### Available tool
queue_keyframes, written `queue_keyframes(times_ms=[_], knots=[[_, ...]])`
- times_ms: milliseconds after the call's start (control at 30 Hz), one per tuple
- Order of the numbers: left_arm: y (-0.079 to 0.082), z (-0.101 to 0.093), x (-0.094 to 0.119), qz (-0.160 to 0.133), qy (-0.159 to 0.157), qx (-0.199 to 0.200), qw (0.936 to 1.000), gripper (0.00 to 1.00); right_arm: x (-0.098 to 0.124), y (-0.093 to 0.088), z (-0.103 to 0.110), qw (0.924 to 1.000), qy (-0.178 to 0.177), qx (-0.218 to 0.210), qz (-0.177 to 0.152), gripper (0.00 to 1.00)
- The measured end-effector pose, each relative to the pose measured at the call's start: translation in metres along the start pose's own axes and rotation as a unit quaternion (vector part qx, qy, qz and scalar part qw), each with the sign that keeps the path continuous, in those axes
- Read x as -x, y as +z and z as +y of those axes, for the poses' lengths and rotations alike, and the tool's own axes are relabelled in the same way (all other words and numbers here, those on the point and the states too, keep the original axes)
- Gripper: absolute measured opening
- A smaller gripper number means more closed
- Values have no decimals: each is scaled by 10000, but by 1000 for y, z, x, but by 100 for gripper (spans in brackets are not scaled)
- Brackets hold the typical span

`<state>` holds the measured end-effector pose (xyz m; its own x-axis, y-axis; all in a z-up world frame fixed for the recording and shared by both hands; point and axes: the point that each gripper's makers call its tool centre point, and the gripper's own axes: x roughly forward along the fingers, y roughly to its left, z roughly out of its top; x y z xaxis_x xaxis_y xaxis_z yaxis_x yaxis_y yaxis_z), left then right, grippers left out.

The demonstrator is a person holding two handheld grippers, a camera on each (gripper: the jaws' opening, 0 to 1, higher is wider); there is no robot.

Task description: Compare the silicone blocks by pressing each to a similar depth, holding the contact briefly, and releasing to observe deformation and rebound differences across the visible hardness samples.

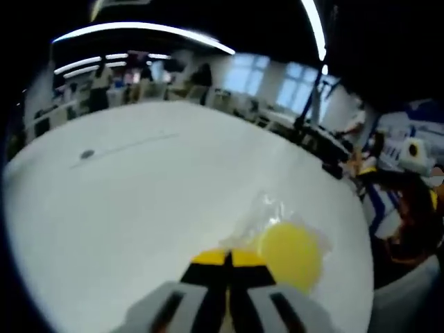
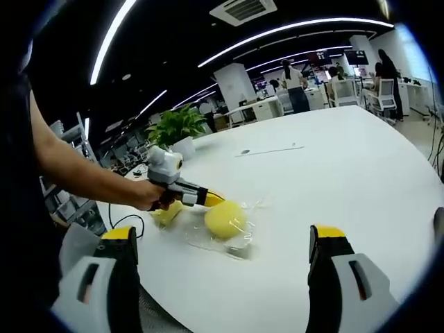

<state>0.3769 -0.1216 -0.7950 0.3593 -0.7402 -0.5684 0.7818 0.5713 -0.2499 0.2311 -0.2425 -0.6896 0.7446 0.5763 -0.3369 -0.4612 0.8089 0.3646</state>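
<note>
A round yellow silicone block (image 2: 225,218) lies on crinkled clear plastic film (image 2: 239,246) on the white table (image 2: 333,166). In the left gripper view this block (image 1: 291,255) sits just right of my left gripper (image 1: 229,258), whose yellow-tipped jaws are shut together with nothing between them. A hand holds the left gripper (image 2: 214,199) low over the table, its tip at the block's left edge. A second yellow piece (image 2: 166,212) lies under that gripper. My right gripper (image 2: 223,234) stands wide open, well back from the block, which sits between its two jaws in the picture.
A potted plant (image 2: 177,125) stands at the table's far left edge. A black cable (image 2: 125,223) hangs by the near left edge. Desks, chairs and people (image 2: 295,87) fill the office beyond. The table top stretches far to the right.
</note>
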Motion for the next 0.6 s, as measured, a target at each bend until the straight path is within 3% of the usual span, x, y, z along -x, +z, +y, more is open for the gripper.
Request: queue_keyframes(times_ms=[67,133,233,333,433,533,600], knots=[[0,0,-1,19,-26,-115,9999,0,0,0,1,10000,3,37,19,96],[0,1,-1,36,-18,-139,9999,0,-1,-4,3,9992,0,352,206,95],[-1,9,-1,56,51,260,9996,4,-3,-5,7,9989,-11,399,243,94],[3,26,6,-38,523,139,9985,23,-4,-3,5,9987,-94,436,239,96],[8,26,13,-129,503,326,9981,39,-2,-4,-3,9973,-321,535,387,96],[25,28,28,-502,689,132,9963,54,0,5,-4,9974,-425,530,218,96],[30,29,37,-582,728,295,9952,72,-1,8,-10,9964,-586,577,209,96]])
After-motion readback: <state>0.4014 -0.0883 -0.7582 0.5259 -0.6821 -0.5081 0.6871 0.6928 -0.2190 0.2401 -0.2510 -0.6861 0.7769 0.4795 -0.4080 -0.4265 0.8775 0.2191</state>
